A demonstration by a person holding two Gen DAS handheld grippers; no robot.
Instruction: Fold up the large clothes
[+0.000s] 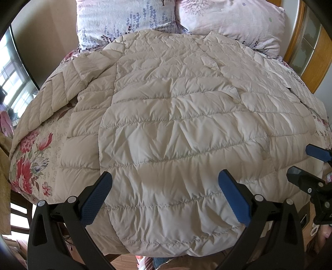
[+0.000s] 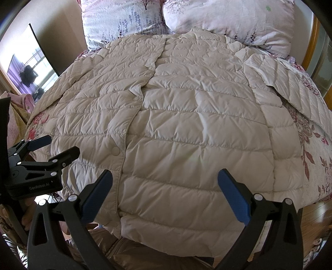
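Cream quilted down jacket [image 1: 166, 116] lies spread flat, front up, on the floral-print bed sheet [image 1: 31, 162]. Snap placket [image 2: 132, 112] closed, running from the near hem to the collar at the far end. Collar touches the two pale pink pillows with purple flower print [image 2: 207, 18] at the head of the bed. One sleeve [image 1: 62, 91] angles out to the left, the other sleeve [image 2: 290, 91] out to the right, both resting on the sheet.

My left gripper [image 1: 166, 197] hangs over the near hem, blue pads spread wide, nothing between them. My right gripper [image 2: 166, 197] is likewise over the near hem, to the right of the placket, fingers spread apart and holding nothing. Each tool shows at the edge of the other's view, jaws parted.

Wooden headboard [image 1: 298, 41] behind the pillows, far right. Window [image 2: 31, 70] off to the left.
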